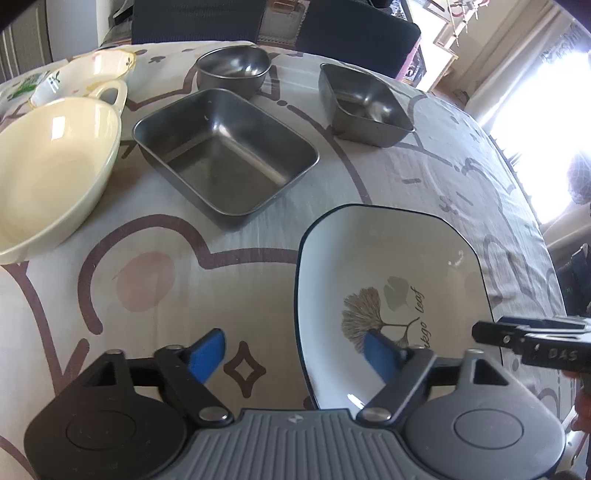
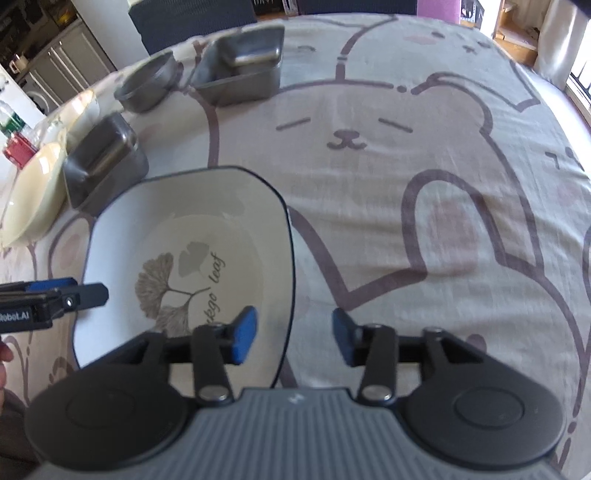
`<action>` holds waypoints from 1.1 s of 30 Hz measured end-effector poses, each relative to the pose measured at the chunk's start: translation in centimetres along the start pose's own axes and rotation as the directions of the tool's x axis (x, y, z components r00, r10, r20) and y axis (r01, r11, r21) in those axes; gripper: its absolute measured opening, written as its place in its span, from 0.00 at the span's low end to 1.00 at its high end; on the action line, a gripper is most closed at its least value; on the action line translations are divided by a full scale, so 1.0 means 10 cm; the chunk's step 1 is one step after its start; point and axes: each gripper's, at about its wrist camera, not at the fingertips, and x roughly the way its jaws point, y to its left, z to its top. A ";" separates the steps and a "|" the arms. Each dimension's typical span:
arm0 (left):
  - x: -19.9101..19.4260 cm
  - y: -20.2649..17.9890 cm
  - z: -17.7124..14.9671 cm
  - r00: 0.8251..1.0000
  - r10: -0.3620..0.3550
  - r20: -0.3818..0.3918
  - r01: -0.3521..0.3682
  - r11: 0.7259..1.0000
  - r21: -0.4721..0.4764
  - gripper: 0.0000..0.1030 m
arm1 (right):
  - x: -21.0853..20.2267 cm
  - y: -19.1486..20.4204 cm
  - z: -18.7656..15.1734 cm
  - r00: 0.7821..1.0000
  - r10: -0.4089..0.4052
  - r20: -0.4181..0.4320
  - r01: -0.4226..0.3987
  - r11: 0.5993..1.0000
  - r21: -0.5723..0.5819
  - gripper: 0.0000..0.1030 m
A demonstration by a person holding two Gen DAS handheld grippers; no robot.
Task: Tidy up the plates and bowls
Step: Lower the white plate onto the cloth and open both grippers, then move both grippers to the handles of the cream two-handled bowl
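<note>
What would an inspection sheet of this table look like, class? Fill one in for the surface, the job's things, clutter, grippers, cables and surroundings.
Surface: tablecloth printed with cartoon bears, lying flat.
Job's things: white ginkgo-leaf plate nearest; large square metal tray, small square metal bowl and round metal bowl behind it; cream bowl at left, handled floral dish beyond. All lie apart, unstacked.
Clutter: bottles and a red packet at the table's far left edge.
Grippers: left gripper and right gripper open, each straddling a plate edge, fingers not pressing.
Cables: nothing seen.
Surroundings: dark chairs behind the table, bright window at right.
</note>
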 end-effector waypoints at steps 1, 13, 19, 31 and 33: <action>-0.02 -0.01 -0.01 1.000 -0.001 0.003 0.001 1.000 0.004 0.89 | -0.04 -0.01 -0.02 1.000 0.004 0.015 -0.004 1.000 0.000 0.69; -0.37 -0.02 -0.18 0.998 0.004 0.070 -0.007 0.999 0.040 1.00 | -0.45 -0.04 -0.20 0.991 -0.005 0.130 0.007 1.000 -0.012 1.00; -0.66 0.10 -0.26 0.990 -0.024 0.136 0.022 1.000 0.021 1.00 | -0.73 0.06 -0.29 0.977 -0.010 0.211 0.021 0.999 -0.049 1.00; -1.24 0.70 -0.35 0.954 0.034 0.297 0.003 0.992 -0.124 1.00 | -1.06 0.58 -0.18 0.923 0.022 0.383 0.033 0.990 -0.135 1.00; -1.30 0.85 -0.35 0.947 0.066 0.314 -0.012 0.985 -0.172 1.00 | -1.03 0.70 -0.11 0.917 0.036 0.396 0.028 0.988 -0.154 1.00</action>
